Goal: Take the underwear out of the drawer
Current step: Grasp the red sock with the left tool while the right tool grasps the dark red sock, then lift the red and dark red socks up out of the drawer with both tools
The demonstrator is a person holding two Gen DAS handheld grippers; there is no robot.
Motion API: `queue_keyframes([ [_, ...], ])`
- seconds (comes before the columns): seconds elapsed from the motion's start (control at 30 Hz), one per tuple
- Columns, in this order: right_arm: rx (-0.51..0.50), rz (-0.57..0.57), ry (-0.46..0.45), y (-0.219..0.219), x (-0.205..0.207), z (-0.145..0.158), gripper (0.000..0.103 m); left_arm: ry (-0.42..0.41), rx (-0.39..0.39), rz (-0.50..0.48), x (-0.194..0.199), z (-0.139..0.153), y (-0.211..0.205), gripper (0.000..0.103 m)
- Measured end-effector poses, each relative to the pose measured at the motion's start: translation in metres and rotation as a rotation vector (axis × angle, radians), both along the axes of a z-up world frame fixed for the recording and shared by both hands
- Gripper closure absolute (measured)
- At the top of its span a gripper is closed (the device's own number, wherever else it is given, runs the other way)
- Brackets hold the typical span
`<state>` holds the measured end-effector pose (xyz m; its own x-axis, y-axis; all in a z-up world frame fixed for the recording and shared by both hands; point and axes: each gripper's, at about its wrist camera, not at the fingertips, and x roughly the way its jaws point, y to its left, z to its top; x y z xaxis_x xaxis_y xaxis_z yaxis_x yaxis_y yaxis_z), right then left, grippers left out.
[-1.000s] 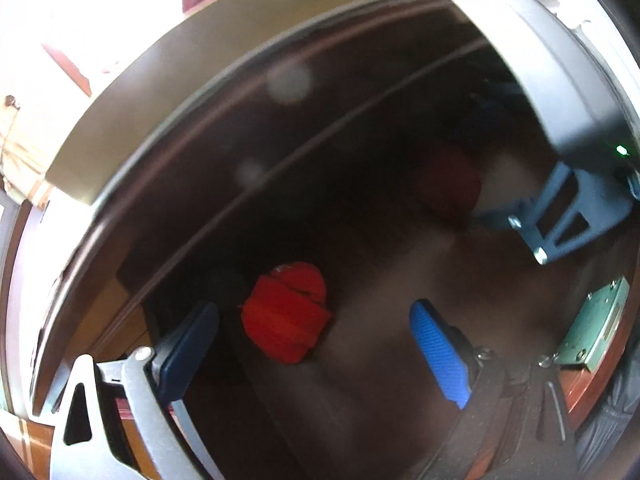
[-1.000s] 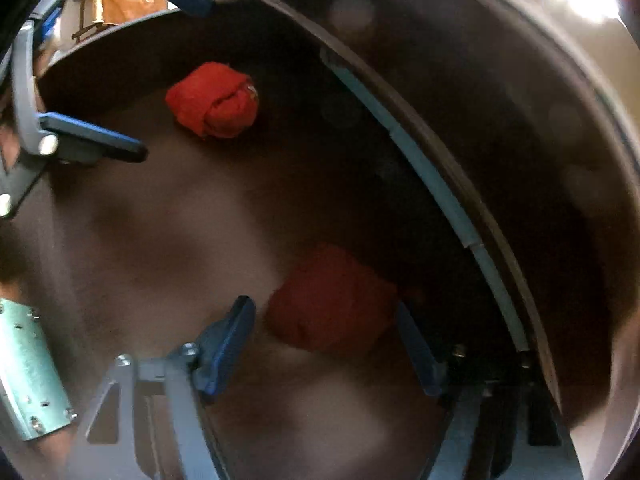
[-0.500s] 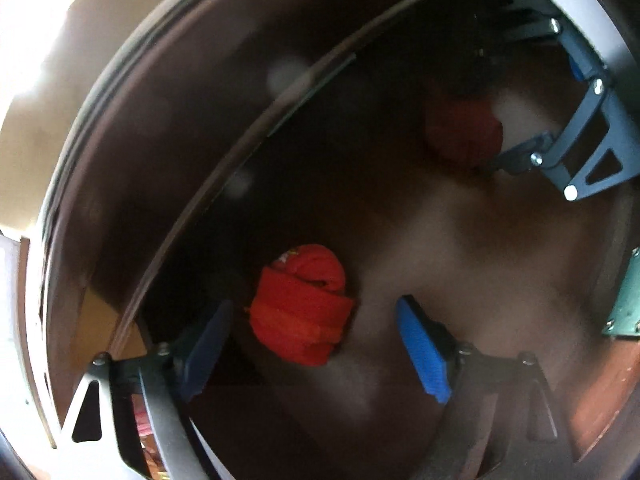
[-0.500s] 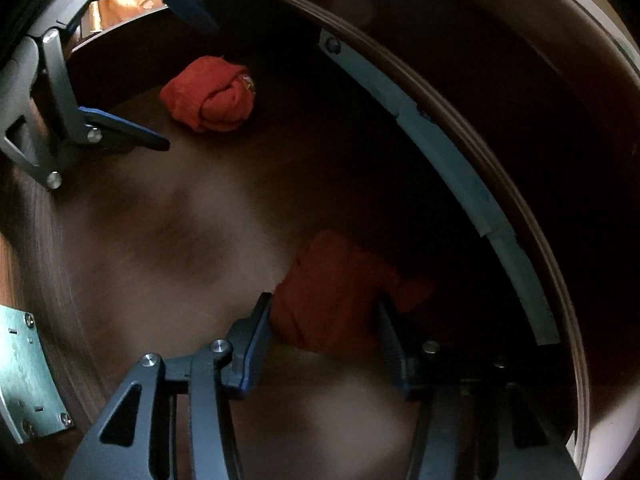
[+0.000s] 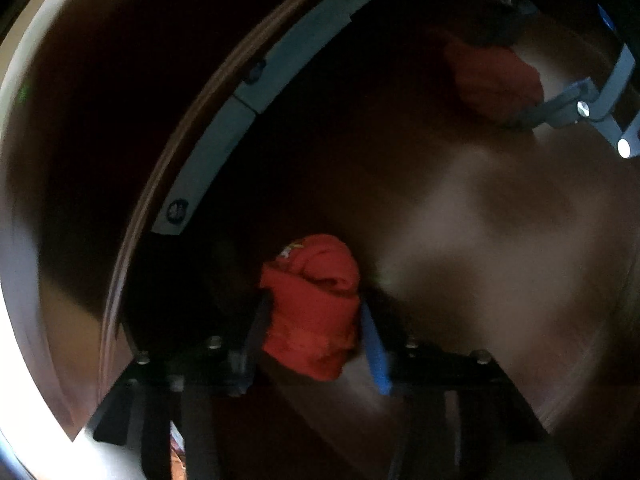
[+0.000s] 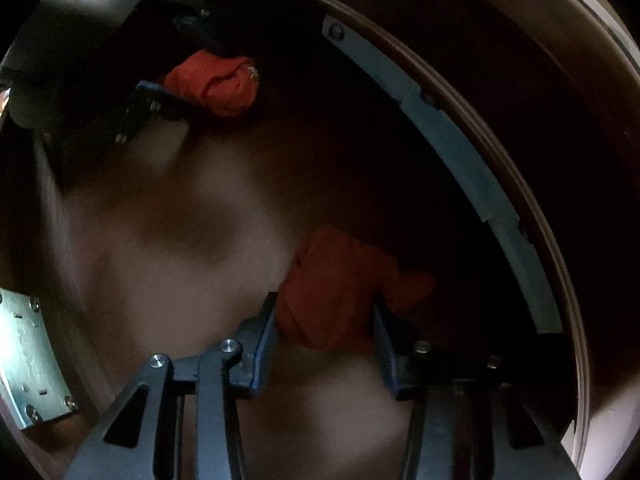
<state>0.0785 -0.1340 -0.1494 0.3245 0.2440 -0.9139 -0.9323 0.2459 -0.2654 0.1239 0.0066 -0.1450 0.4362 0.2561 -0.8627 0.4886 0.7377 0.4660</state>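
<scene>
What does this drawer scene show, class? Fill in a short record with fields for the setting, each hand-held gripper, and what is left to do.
setting: inside a dark brown wooden drawer with a pale metal slide rail
left hand-held gripper: jaws closing, pads against a rolled red cloth underwear bundle
right hand-held gripper: jaws closing, pads against a second rolled red cloth bundle
bundles: apart, both low in the drawer
left to do: lift both out

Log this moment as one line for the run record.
stage: grasp in drawer | left claw: closing on red bundle | right claw: closing on other red bundle | lifted: not yet
</scene>
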Motion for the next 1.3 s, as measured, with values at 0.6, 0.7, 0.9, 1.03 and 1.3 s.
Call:
queue_keyframes([
  [0.6,0.091,-0.124,0.106,-0.032,0.007,0.031,0.06,-0.038,-0.196,0.051,-0.016,0.014,0.013,0.077],
  [0.7,0.128,-0.149,0.105,-0.037,0.005,0.038,0.06,-0.052,-0.221,0.068,-0.018,0.021,0.017,0.077],
  [0.9,0.198,-0.175,0.129,-0.047,0.0,0.053,0.06,-0.088,-0.298,0.105,-0.022,0.031,0.033,0.077],
  [1.03,0.268,-0.184,0.13,-0.06,0.005,0.059,0.06,-0.128,-0.342,0.133,-0.025,0.037,0.041,0.077],
  [1.3,0.329,-0.154,0.111,-0.068,0.005,0.062,0.06,-0.201,-0.382,0.168,-0.049,0.053,0.053,0.077],
])
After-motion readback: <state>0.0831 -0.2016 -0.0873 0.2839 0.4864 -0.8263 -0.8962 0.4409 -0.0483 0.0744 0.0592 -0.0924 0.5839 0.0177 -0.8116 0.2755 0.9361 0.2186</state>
